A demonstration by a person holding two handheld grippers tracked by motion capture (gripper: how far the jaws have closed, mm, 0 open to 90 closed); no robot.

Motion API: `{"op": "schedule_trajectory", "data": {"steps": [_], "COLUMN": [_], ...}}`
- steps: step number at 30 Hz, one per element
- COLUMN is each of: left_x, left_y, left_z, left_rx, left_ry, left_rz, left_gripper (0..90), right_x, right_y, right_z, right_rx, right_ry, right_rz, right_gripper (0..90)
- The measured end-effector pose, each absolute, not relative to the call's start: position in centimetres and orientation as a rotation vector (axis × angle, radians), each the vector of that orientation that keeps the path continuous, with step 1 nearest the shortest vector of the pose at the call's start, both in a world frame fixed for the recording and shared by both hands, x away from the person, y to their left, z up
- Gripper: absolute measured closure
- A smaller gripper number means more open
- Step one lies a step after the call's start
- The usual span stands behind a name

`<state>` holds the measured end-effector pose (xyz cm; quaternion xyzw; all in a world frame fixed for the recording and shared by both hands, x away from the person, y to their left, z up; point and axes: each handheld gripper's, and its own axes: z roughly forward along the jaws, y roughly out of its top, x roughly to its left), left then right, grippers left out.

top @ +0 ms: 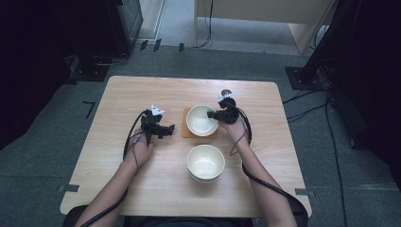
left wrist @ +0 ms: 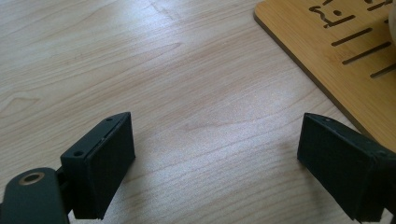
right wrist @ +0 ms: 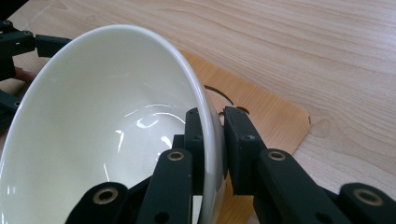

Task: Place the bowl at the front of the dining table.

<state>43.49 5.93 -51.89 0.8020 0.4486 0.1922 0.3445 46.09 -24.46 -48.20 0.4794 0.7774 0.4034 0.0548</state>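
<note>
Bowls sit near the middle of the wooden table [top: 118, 156]: one cream bowl [top: 200, 121] rests on a small orange-brown bamboo mat [top: 186, 132], and a short stack of bowls [top: 205, 163] stands nearer the person, just below the mat and apart from it. Right gripper [top: 213, 114] reaches in from the right side and has its jaws pinched on the rim of the bowl on the mat, one jaw inside the bowl and the other outside. In the right gripper view the white wall of that bowl [right wrist: 102, 140] runs up between the two black jaws of the right gripper [right wrist: 215, 144], which press against it from both sides, and the mat [right wrist: 266, 112] lies underneath with slots cut through it.

Left gripper [top: 166, 130] lies low over the bare table to the left of the mat, held in the person's left hand [top: 141, 150], touching neither bowl. In the left gripper view its jaws stand spread wide with only tabletop [left wrist: 140, 70] between them, and a corner of the mat [left wrist: 336, 51] shows at the upper right, close to one jaw of the left gripper [left wrist: 215, 154]
</note>
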Motion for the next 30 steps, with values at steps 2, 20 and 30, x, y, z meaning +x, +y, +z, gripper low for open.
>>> {"op": "schedule_trajectory", "data": {"steps": [2,20,30], "left_x": [43.49,43.49,43.49], "left_y": [5.94,5.94,5.93], "left_z": [-51.89,-51.89,-51.89], "left_rx": [2.083,2.083,2.081], "left_ry": [1.165,1.165,1.166], "left_rz": [0.499,0.5,0.499], "left_gripper": [10.7,10.7,10.7], "right_x": [46.13,46.63,46.46], "right_y": [-24.49,-24.55,-24.78], "right_z": [-48.23,-48.66,-48.32], "right_rx": [1.465,1.474,1.459], "right_ry": [2.358,2.362,2.401], "right_rz": [1.226,1.209,1.226], "right_gripper": [80.6,82.0,65.0]}}
